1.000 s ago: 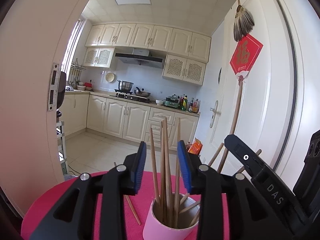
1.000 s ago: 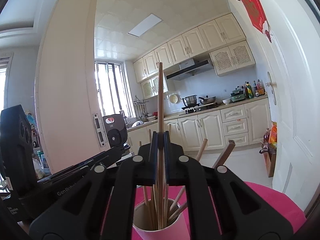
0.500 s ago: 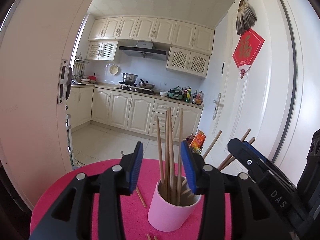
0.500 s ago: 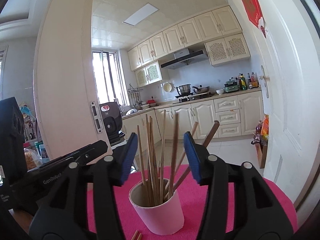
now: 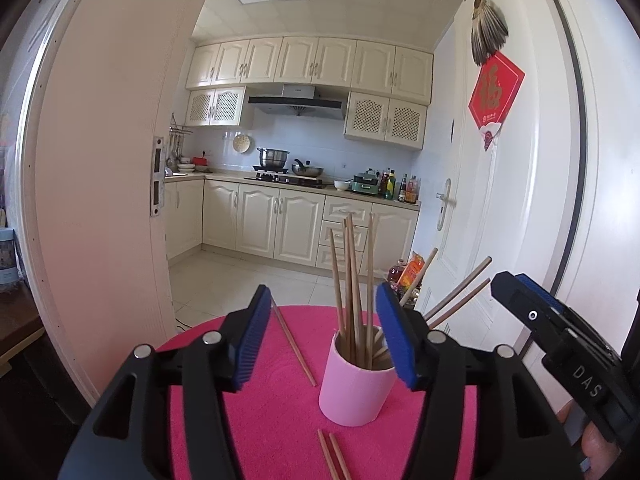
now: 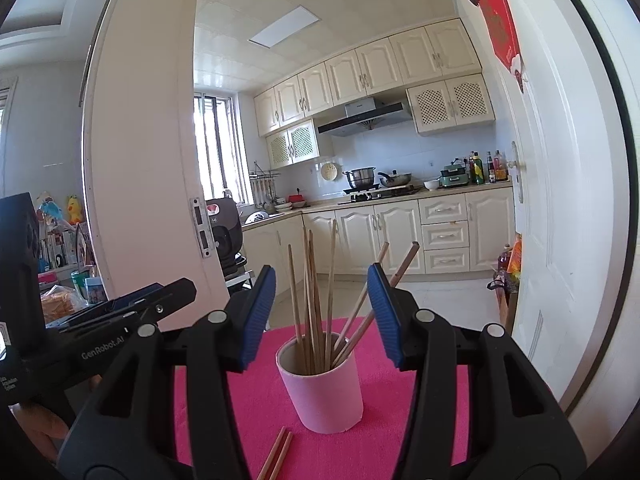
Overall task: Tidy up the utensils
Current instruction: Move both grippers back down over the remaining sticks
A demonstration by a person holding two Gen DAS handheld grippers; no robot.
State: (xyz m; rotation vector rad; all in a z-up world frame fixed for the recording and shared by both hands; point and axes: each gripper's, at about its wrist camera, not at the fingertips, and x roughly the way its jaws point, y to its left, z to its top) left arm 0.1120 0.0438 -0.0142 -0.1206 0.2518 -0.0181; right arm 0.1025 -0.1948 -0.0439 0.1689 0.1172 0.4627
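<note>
Both my grippers backed off the pink cup (image 5: 354, 384) since a second ago; right gripper (image 6: 322, 316) let its chopstick go and sits spread, empty. Left gripper (image 5: 320, 332) is opening, nothing between its jaws. Next I'd grab the loose pair of chopsticks (image 5: 334, 456) low and flat, one at a time.

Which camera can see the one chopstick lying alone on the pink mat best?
The left wrist view. There the lone chopstick lies in plain sight on the pink mat, left of the pink cup. The right wrist view doesn't show it; the tool's left finger covers that side of the mat.

Hot pink counter (image 5: 256, 420), pale pink cup (image 5: 352, 392), tan wooden chopsticks (image 5: 352, 280) inside; black fingers (image 5: 208, 360) wear ribbed blue pads (image 5: 250, 344) (cream cabinets (image 5: 280, 228) behind, red door sign (image 5: 496, 96)).
</note>
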